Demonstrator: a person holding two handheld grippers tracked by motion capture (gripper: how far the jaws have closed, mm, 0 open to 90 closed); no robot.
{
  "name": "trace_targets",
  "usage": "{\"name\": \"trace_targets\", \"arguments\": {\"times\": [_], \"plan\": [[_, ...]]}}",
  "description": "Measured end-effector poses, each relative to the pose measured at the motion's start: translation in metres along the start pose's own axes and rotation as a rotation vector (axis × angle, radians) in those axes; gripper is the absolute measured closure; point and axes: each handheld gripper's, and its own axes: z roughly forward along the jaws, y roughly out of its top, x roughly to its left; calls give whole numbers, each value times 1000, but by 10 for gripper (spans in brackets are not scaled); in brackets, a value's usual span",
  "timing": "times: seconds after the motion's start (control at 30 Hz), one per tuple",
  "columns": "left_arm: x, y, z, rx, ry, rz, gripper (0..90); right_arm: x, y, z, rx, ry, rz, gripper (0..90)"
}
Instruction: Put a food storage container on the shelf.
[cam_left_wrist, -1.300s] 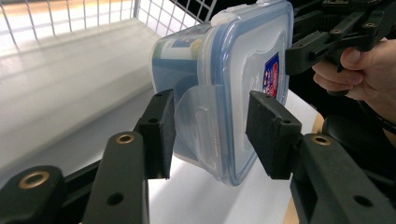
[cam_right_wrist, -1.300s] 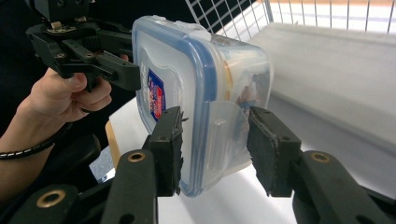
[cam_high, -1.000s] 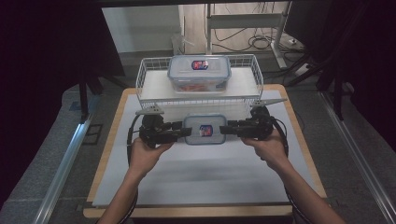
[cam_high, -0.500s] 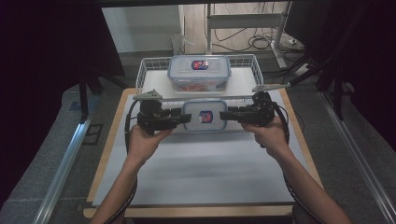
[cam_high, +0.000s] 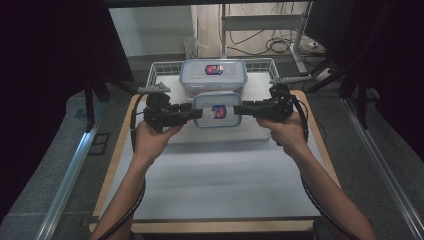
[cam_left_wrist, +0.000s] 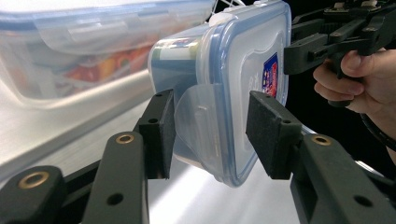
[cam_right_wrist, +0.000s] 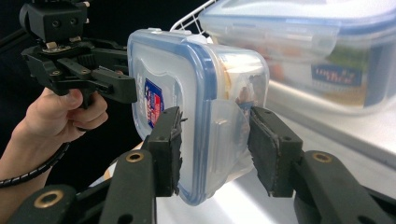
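A small clear container (cam_high: 217, 110) with a blue-rimmed lid and a red-and-blue sticker hangs above the table, held level between both grippers. My left gripper (cam_high: 197, 114) is shut on its left end and my right gripper (cam_high: 237, 110) on its right end. In the left gripper view the pads (cam_left_wrist: 159, 135) clamp the end flap and lid edge of the container (cam_left_wrist: 233, 70). In the right gripper view the pads (cam_right_wrist: 273, 149) clamp the opposite end of the container (cam_right_wrist: 187, 79), with the left gripper (cam_right_wrist: 128, 93) beyond it.
A larger lidded container (cam_high: 213, 75) with food inside sits in a white wire basket (cam_high: 160, 67) just behind the held one. A white mat covers the wooden table (cam_high: 220, 175). Dark curtains and metal rails flank both sides.
Both hands have risen and moved away from the person toward the basket, carrying the small container up off the mat. The grip on it looks unchanged.
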Motion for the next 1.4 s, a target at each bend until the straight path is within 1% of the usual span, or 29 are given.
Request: {"name": "trace_targets", "arguments": {"times": [0.2,0.23,0.33,0.43,0.6,0.67,0.8,0.97,1.1,1.27,1.4], "plan": [[2,10,-3,-11,9,-8,532,1,12,1,-10,-6,-4,552],[2,12,-4,-13,9,-1,533,1,14,1,-12,-6,-4,551],[3,17,-6,-16,13,-1,532,2,19,2,-17,-6,-7,550],[4,22,-7,-9,16,4,532,2,24,2,-21,-7,-8,550],[6,32,-8,-10,22,2,531,2,32,2,-30,-9,2,548],[7,36,-9,-11,23,-5,531,1,37,2,-33,-10,2,548],[11,46,-10,-12,25,-8,531,0,47,3,-42,-16,5,547],[13,61,-10,-20,34,-10,529,-3,58,3,-66,-15,23,545],[16,70,-10,-22,41,-12,526,-5,65,3,-79,-17,33,545],[22,77,-9,-28,44,-20,523,-7,74,5,-85,-27,35,544],[28,81,-7,-38,41,-35,521,-9,80,8,-85,-40,37,542]]}}
